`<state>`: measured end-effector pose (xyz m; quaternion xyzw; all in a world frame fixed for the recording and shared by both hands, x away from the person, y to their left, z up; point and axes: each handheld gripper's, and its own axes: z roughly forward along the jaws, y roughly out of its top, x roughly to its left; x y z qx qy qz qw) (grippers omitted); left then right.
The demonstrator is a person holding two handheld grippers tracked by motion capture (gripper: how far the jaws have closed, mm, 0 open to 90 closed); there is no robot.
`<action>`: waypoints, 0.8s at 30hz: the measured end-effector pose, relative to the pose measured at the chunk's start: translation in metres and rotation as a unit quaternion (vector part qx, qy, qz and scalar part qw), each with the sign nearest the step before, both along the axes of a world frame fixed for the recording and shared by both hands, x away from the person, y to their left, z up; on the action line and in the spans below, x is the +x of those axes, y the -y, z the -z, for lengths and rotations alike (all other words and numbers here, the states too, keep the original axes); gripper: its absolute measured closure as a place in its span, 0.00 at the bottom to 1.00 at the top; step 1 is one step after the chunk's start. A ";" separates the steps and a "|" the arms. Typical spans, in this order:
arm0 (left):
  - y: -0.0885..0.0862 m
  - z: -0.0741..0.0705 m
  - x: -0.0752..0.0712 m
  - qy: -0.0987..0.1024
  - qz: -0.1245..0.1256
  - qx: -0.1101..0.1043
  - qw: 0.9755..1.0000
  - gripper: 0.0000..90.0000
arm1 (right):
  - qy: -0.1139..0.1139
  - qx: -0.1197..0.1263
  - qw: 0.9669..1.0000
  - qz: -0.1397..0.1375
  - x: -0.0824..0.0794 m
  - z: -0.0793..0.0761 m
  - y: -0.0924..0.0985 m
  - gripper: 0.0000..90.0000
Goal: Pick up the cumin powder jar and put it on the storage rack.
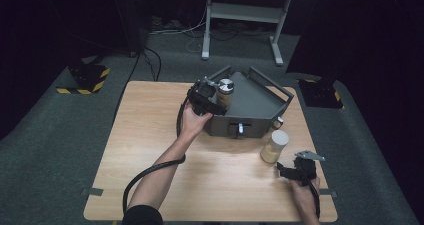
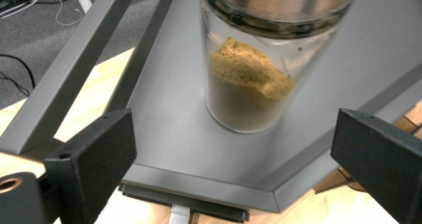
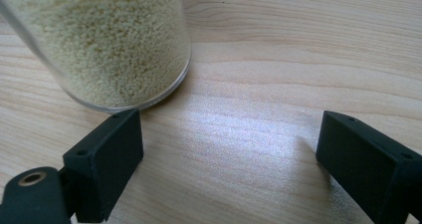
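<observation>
A grey metal tray [image 1: 255, 105] with raised handles sits at the far middle of the wooden table. Inside it stands a glass jar of brown powder [image 1: 225, 96] with a metal lid. My left gripper [image 1: 212, 101] is at the tray's left rim, open, the jar [image 2: 249, 84] standing just beyond its wide-apart jaws and untouched. A second jar of pale yellow grains [image 1: 274, 146] with a white lid stands on the table right of the tray's front. My right gripper [image 1: 282, 169] rests low near the table's front right, open, with that jar [image 3: 107, 45] ahead and left of its jaws.
A small capped bottle [image 1: 278, 122] stands beside the tray's right front corner. The tray [image 2: 199, 149] has a latch [image 1: 238, 129] on its front wall. The left gripper's cable [image 1: 150, 172] loops over the table. Beyond the table are a white desk frame [image 1: 245, 15] and floor cables.
</observation>
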<state>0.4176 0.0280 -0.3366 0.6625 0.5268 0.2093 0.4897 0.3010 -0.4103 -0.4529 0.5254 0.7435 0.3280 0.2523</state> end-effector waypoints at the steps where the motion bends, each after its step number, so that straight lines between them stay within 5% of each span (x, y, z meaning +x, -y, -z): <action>1: -0.001 -0.001 -0.004 0.003 0.001 0.004 1.000 0.05 | 0.000 0.000 1.000 0.000 0.000 0.000 0.000 0.12; 15: -0.010 -0.004 -0.032 0.022 0.004 0.003 1.000 0.05 | 0.000 -0.001 1.000 -0.001 0.000 0.000 0.000 0.12; 24: -0.020 -0.003 -0.053 0.029 0.001 -0.020 0.999 0.05 | 0.000 -0.001 1.000 -0.001 0.000 0.000 0.000 0.12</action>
